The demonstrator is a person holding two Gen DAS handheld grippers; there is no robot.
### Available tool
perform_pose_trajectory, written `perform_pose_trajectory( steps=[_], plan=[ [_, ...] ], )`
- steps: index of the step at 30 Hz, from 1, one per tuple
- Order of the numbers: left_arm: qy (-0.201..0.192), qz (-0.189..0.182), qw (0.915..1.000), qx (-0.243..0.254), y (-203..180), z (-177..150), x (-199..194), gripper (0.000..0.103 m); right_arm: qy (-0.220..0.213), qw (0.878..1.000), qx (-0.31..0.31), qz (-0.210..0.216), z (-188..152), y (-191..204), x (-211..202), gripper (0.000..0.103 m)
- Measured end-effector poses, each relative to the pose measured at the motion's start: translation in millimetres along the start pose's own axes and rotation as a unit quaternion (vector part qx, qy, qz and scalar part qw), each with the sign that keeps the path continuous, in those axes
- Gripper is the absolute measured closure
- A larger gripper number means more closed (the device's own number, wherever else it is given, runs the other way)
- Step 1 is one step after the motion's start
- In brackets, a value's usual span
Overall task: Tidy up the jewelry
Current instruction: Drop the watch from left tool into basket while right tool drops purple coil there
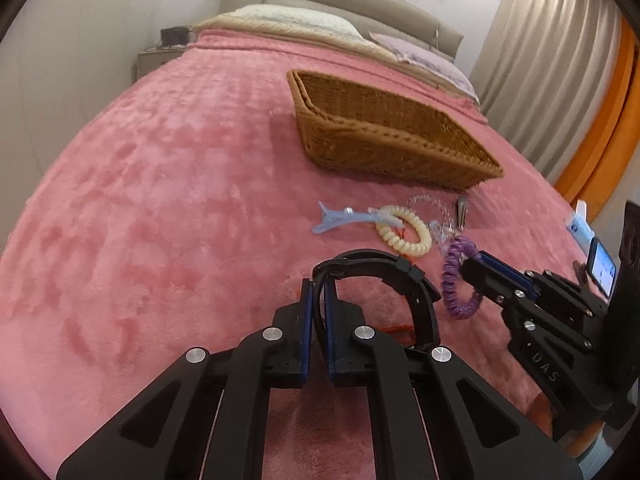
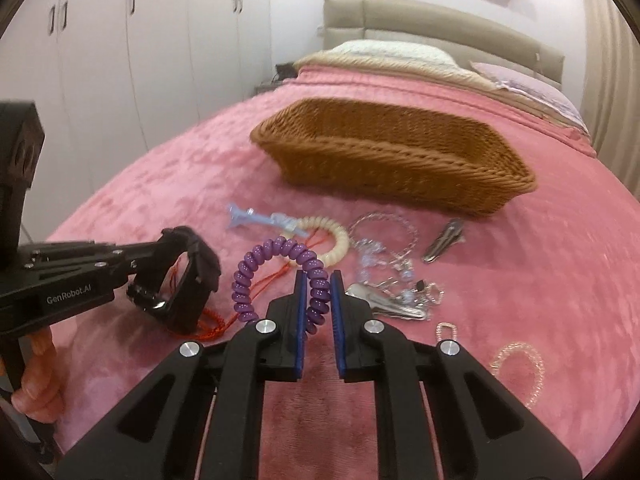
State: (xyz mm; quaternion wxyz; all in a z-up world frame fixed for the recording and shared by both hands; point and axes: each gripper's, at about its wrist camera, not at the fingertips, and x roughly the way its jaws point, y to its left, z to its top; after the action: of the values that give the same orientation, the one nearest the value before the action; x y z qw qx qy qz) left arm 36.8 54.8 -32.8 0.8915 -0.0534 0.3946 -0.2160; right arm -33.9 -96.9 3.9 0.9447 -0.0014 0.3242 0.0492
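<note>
Pink bed (image 2: pixel 160 184), basket (image 2: pixel 400 168) far edge, L gripper (image 1: pixel 318 286) w/ watch (image 1: pixel 400 280)

Left tongs (image 1: pixel 318 286) clamped on black watch (image 1: pixel 384 276), right tongs (image 1: pixel 472 264) gripping purple coil (image 1: pixel 454 280), wicker basket (image 1: pixel 384 140) beyond

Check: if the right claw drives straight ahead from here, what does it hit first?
Probably the cream coil bracelet, just beyond the purple coil the right claw grips; the basket lies farther on. Depth is unclear.

Bedroom: pink plush bedspread (image 1: pixel 160 184) over a bed with beige padded headboard (image 2: pixel 440 28), pillows (image 1: pixel 296 20) at the head, white wardrobe doors (image 2: pixel 132 48) left, nightstand (image 1: pixel 158 58), beige curtains (image 1: pixel 560 52) with orange panel (image 1: pixel 608 128) right.
</note>
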Motion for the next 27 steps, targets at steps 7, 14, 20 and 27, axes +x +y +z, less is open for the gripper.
perform_pose_trajectory(
  steps=[7,14,20,27],
  plan=[
    [-0.065,-0.043,0.9965,-0.032,6.0,3.2,-26.4,0.1,-0.042,0.999,0.022,0.008,2.0,-9.3,-18.2,0.093],
    [-0.137,-0.058,0.9879,-0.044,-13.2,36.9,-59.0,0.1,-0.084,0.996,0.042,0.004,38.5,-32.8,-47.9,0.093],
    [-0.168,-0.034,0.9847,-0.031,-45.3,97.3,-58.0,0.1,-0.101,0.994,0.039,-0.029,102.4,-71.5,-39.2,0.093],
    [-0.134,-0.018,0.9908,0.013,-71.8,155.0,23.0,0.095,-0.042,0.995,0.075,-0.048,143.5,-116.3,33.0,0.093]
  ],
)
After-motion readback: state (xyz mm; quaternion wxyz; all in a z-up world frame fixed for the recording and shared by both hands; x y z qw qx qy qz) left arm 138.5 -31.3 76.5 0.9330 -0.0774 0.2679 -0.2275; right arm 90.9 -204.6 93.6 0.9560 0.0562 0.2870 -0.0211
